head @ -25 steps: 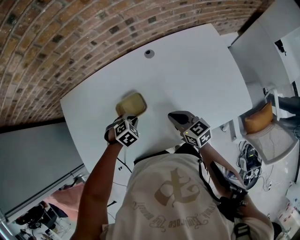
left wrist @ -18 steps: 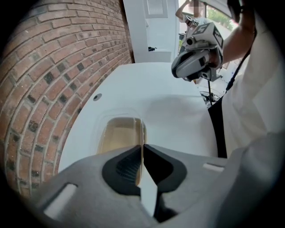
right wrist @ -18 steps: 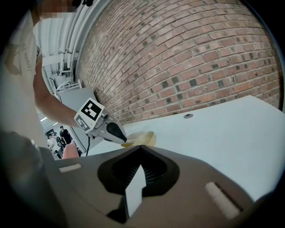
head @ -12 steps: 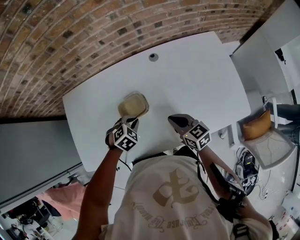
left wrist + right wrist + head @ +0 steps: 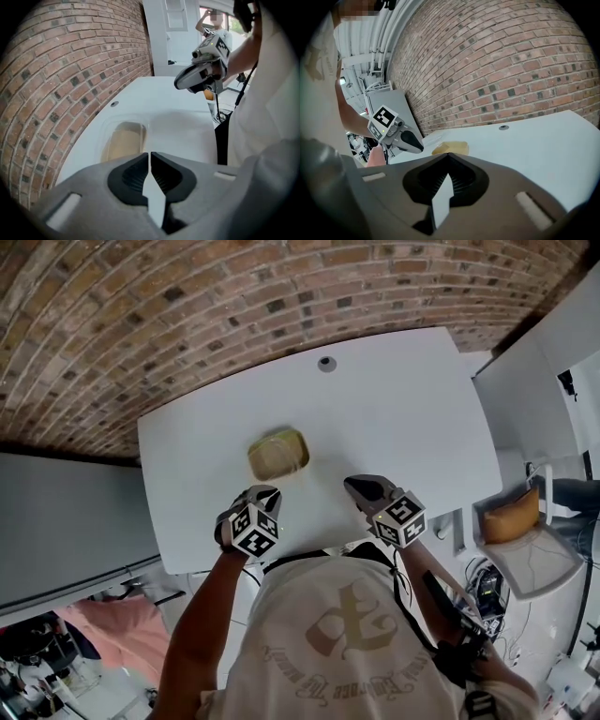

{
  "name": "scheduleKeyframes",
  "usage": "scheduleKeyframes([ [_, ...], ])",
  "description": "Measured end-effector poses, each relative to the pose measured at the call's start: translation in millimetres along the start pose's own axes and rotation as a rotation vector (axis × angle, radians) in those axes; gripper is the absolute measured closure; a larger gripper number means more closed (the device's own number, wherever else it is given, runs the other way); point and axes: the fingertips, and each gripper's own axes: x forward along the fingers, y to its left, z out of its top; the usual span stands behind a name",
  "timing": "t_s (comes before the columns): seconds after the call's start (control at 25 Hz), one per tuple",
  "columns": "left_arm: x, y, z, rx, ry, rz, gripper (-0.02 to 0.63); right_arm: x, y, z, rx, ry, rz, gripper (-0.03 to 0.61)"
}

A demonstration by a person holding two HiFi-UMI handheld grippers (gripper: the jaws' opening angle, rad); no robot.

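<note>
Gripper status: the left gripper (image 5: 265, 493) is clenched, its jaws closed pad to pad with nothing between them, and it hangs above the near edge of the white desk (image 5: 403, 409). The shallow clear container (image 5: 278, 454) with tan contents lies flat on the desk ahead of this gripper and a little to the left of its jaw line, near but not touching. The right gripper (image 5: 358, 486) is also clenched and empty. From it, the container lies ahead and off to the left, farther away than from the left gripper. Beyond the container, on the far side from both grippers, the desk meets a brick wall (image 5: 187, 296). Judged from this pose, a clean hold on the container calls for spreading the jaws fully before any advance, since closed jaws would probably push so light a thing toward the wall. Turn the left gripper slightly to its left until its jaw line meets the container's near rim squarely. Keep the approach low and level. Close on the rim wall, one pad inside and one outside, gently enough that the thin plastic does not buckle.
</note>
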Motion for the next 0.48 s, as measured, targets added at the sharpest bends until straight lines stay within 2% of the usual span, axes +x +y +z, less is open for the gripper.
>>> scheduleKeyframes([
  [0.48, -25, -2, -2, -0.098, -0.062, 0.074, 0.594, 4, 13, 8, -0.066, 0.035, 0.050, 0.571],
])
